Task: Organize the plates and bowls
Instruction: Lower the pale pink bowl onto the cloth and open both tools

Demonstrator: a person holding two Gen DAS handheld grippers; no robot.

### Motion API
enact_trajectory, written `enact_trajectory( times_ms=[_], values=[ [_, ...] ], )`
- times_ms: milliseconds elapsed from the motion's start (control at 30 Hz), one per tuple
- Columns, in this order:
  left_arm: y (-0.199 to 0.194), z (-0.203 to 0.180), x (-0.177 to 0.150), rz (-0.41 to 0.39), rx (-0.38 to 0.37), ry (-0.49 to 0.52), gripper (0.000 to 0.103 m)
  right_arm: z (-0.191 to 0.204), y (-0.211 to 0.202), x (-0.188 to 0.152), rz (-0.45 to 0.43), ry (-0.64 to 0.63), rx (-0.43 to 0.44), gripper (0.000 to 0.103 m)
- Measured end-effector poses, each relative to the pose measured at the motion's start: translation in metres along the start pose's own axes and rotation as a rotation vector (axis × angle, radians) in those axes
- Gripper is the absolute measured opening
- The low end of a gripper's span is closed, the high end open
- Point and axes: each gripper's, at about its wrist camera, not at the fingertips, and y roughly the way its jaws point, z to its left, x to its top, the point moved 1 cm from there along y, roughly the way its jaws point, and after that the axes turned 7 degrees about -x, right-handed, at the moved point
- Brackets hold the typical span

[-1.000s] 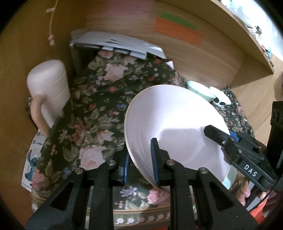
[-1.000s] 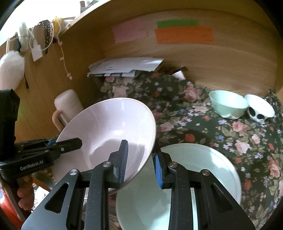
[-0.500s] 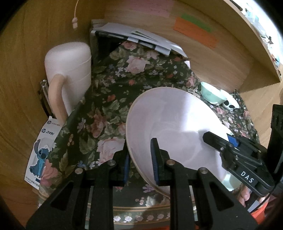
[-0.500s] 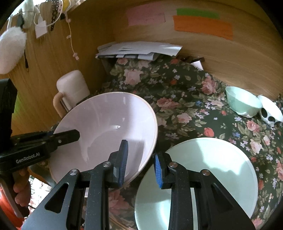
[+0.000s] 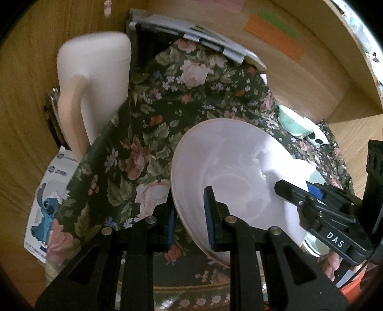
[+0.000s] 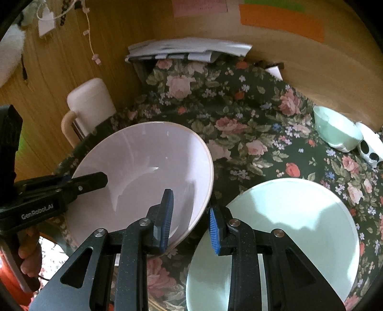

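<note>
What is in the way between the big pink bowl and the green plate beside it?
Only one finger of the right gripper stands in the gap between the bowl and the plate, above the flowery cloth. Its jaws have just been opening around the bowl's rim.

A home corner: floral tablecloth [image 6: 251,134] beneath crockery, wooden walls at twelve o'clock bearing sticky notes [image 6: 282,21], stacked papers [image 6: 186,49] below them.

Left tool [image 5: 190,216] clamped shut; right tool [image 6: 190,221] jaws just opening, both angled down.
</note>
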Motion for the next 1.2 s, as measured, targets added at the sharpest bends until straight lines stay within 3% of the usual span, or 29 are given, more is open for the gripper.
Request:
enact_trajectory(
  times_ms=[333,500,600,733,933,1200],
  values=[
    [-0.016,-0.008,0.003,-0.093,0.049,0.081,0.023,-0.006,-0.014,-0.003,-0.043,0.004,-0.001,0.036],
    [-0.023,-0.007,0.008,-0.101,0.043,0.055,0.038,-0.013,-0.030,0.000,-0.087,0.013,-0.004,0.043],
    [-0.034,-0.013,0.011,-0.133,0.043,0.056,0.052,-0.018,-0.043,0.002,-0.123,0.014,-0.011,0.047],
    [-0.050,-0.030,0.015,-0.189,0.046,0.105,0.062,-0.030,-0.064,0.006,-0.184,0.020,-0.037,0.052],
    [-0.068,-0.066,0.021,-0.289,0.051,0.197,0.084,-0.056,-0.094,0.012,-0.282,0.041,-0.085,0.072],
    [-0.063,-0.114,0.037,-0.324,0.003,0.254,0.096,-0.093,-0.121,0.018,-0.369,0.049,-0.163,0.078]
  ],
)
